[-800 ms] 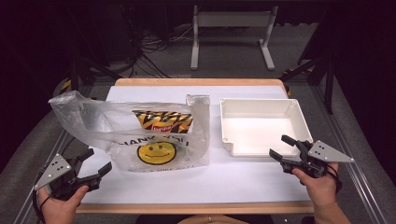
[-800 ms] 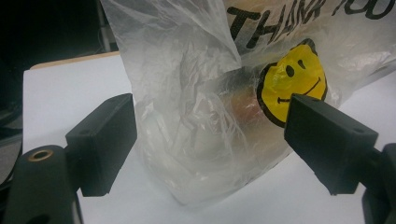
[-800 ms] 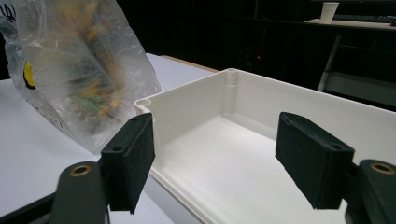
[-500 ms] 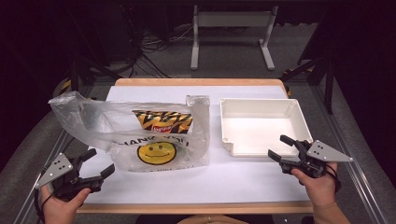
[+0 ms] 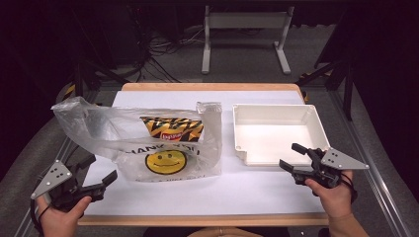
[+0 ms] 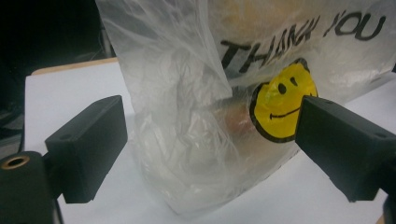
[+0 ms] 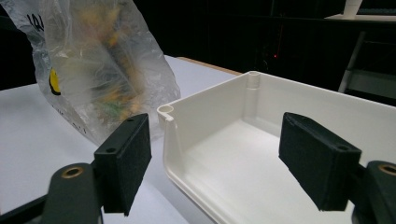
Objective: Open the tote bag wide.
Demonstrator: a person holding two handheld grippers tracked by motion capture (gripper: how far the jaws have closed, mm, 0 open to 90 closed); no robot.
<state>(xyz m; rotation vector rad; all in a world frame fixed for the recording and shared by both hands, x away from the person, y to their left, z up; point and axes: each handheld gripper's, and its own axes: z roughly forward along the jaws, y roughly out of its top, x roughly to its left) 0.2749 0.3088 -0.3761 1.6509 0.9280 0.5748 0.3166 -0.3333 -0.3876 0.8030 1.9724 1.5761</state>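
Left gripper (image 5: pixel 101 170), jaws apart and empty, has edged toward the clear smiley-printed plastic bag (image 5: pixel 148 143) at its one o'clock, suggesting approach; right gripper (image 5: pixel 295 159) waits parted beside the white plastic tray (image 5: pixel 316 126).

Bare white tabletop (image 5: pixel 247 192) lies open between both grippers. The plastic bag (image 5: pixel 148 143) blocks at ten o'clock. The white tray (image 5: pixel 316 123) blocks at two o'clock.

"THANK YOU", smiley on plastic bag (image 6: pixel 280 60)
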